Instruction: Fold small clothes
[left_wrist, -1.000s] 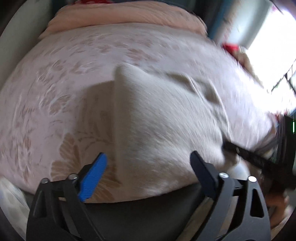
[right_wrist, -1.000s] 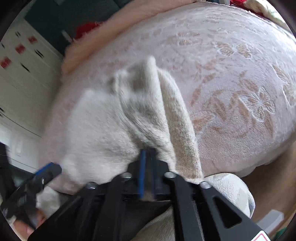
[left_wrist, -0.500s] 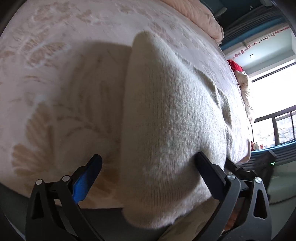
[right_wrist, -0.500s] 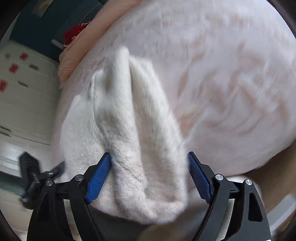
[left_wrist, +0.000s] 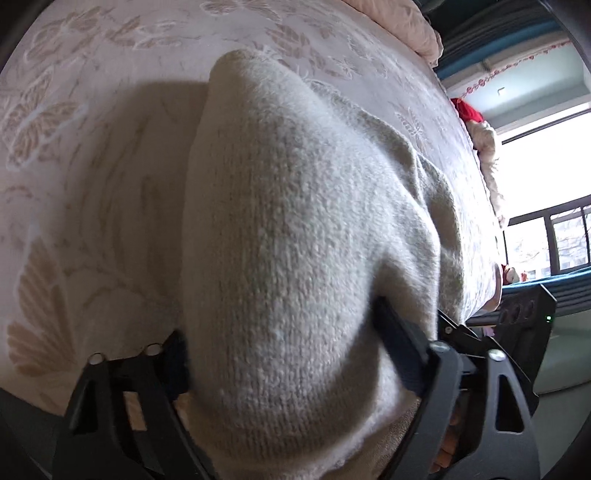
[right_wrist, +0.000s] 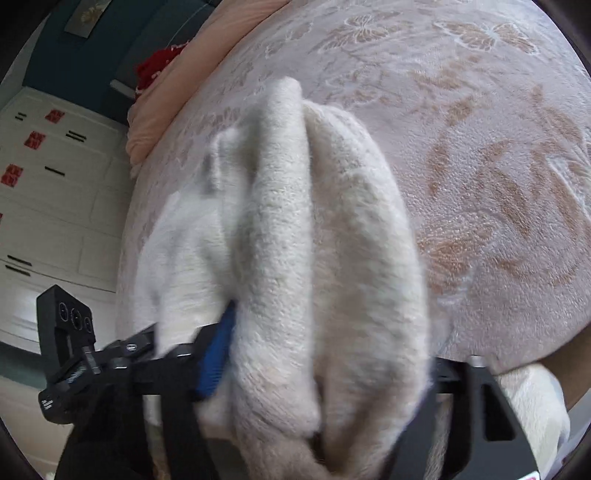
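Observation:
A cream knitted garment (left_wrist: 295, 229) lies on a pink flowered bedspread (left_wrist: 92, 147) and bulges up between the fingers of both grippers. My left gripper (left_wrist: 280, 354) has its jaws wide apart with the thick fold of the knit between them. My right gripper (right_wrist: 325, 354) also has its jaws spread around bunched folds of the same garment (right_wrist: 325, 221); its blue pad (right_wrist: 216, 354) shows at the left, the right finger is mostly hidden by cloth. The other gripper shows at each view's edge.
The bedspread (right_wrist: 498, 166) covers the bed. A peach pillow or quilt (right_wrist: 177, 96) and a red item (right_wrist: 155, 66) lie at its far end. White cabinets (right_wrist: 48, 192) stand to one side, a bright window (left_wrist: 546, 177) to the other.
Both grippers have pushed forward into the garment. The right gripper, shut a second ago, opened wide. The knit now fills the gap between both pairs of fingers.

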